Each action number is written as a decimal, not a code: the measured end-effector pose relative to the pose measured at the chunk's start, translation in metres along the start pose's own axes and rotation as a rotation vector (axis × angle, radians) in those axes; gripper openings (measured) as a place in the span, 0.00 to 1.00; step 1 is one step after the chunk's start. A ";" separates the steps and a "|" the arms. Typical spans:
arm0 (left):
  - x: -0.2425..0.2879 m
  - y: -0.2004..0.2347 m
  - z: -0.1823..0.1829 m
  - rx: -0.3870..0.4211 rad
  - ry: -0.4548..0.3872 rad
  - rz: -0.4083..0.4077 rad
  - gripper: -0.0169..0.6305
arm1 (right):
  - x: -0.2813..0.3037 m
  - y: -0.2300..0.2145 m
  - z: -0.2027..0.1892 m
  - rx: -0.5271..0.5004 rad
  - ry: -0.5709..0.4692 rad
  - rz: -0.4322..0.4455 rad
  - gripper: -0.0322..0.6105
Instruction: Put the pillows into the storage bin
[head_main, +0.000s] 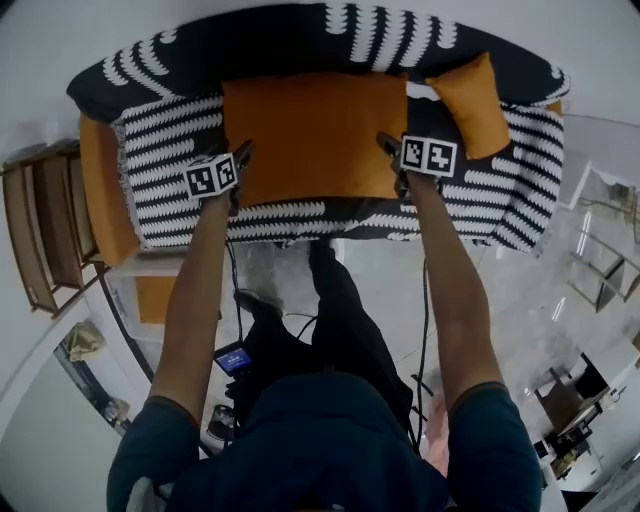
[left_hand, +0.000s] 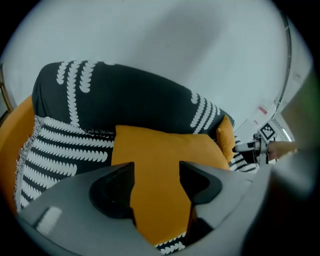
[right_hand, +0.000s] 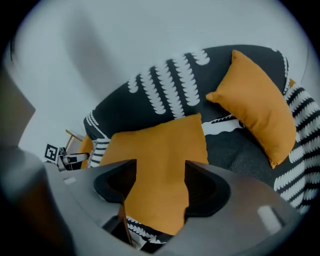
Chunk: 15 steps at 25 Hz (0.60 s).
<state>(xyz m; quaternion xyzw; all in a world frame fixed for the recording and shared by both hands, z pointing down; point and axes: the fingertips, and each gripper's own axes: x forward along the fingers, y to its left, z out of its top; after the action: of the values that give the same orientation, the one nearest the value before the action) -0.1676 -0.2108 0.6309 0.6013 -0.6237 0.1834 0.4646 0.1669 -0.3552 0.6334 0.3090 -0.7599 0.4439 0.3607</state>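
A large flat orange pillow (head_main: 315, 135) lies on the seat of a sofa (head_main: 300, 40) draped in a black-and-white throw. My left gripper (head_main: 240, 165) is at the pillow's front left corner and my right gripper (head_main: 390, 160) at its front right corner. In the left gripper view the pillow (left_hand: 165, 155) runs between the wide jaws of the left gripper (left_hand: 156, 172), which do not press on it. The right gripper (right_hand: 160, 172) stands the same way over the pillow (right_hand: 160, 155). A smaller orange pillow (head_main: 472, 100) leans at the sofa's right end. No storage bin is in view.
The sofa's orange side (head_main: 100, 190) shows at the left. A wooden rack (head_main: 45, 235) stands on the floor to the left. Glass and metal furniture (head_main: 600, 260) is at the right. Cables hang by the person's legs.
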 end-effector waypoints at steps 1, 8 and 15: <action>0.010 0.003 -0.007 0.000 0.022 0.007 0.46 | 0.010 -0.010 -0.004 0.005 0.021 -0.008 0.50; 0.058 0.020 -0.058 -0.009 0.124 0.021 0.43 | 0.072 -0.044 -0.033 0.015 0.142 -0.077 0.50; 0.060 0.021 -0.055 -0.031 0.047 0.054 0.11 | 0.081 -0.033 -0.031 -0.065 0.155 -0.117 0.22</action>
<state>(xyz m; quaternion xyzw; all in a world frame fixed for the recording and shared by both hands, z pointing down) -0.1574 -0.1980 0.7135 0.5725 -0.6315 0.2003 0.4831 0.1576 -0.3529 0.7255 0.3056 -0.7245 0.4198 0.4532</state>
